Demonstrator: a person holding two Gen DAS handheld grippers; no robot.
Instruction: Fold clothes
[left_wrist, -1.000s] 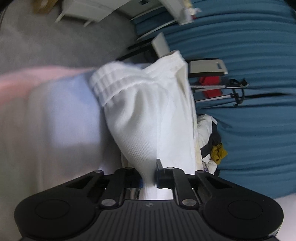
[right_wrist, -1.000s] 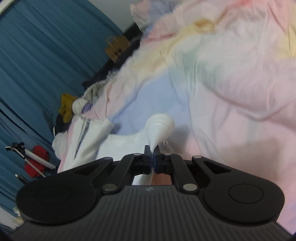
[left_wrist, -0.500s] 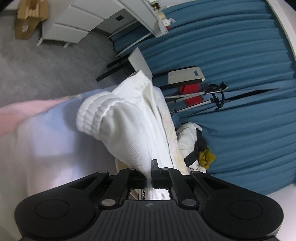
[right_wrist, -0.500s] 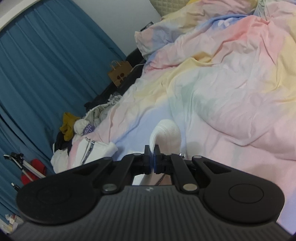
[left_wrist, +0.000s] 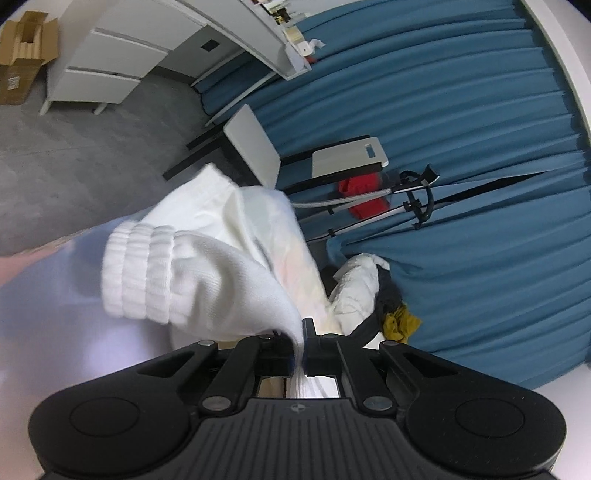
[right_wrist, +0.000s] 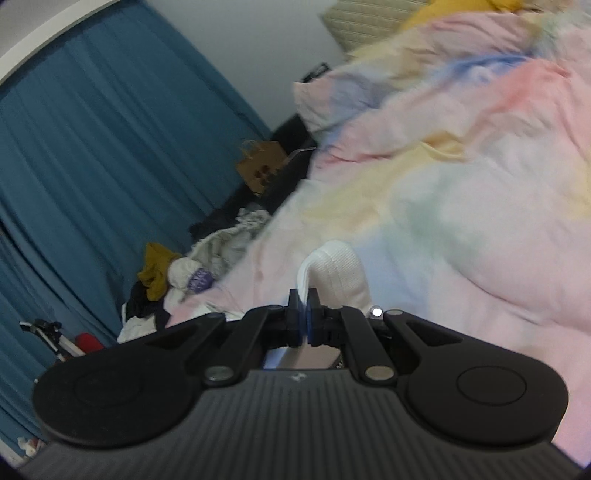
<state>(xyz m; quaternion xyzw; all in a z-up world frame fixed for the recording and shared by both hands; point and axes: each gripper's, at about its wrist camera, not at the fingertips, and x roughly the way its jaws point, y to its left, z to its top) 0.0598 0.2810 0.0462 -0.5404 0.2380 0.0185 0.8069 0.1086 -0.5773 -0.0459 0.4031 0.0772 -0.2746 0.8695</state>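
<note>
Left gripper (left_wrist: 300, 345) and right gripper (right_wrist: 304, 322), each clamped on the white garment (left_wrist: 207, 273), hold it lifted above the bed (right_wrist: 461, 221). No fold visible; laying out and folding remain, apparently.

Left tool (left_wrist: 300, 345) and right tool (right_wrist: 304, 318), jaws clamped tight on white fabric.

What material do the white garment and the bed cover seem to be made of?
White garment: looks like a thick, matte knit, probably cotton; its cuff shows clear ribbing. Bed cover: seems thin woven cloth, soft and matte, judging by the fine wrinkles and pastel print.
</note>
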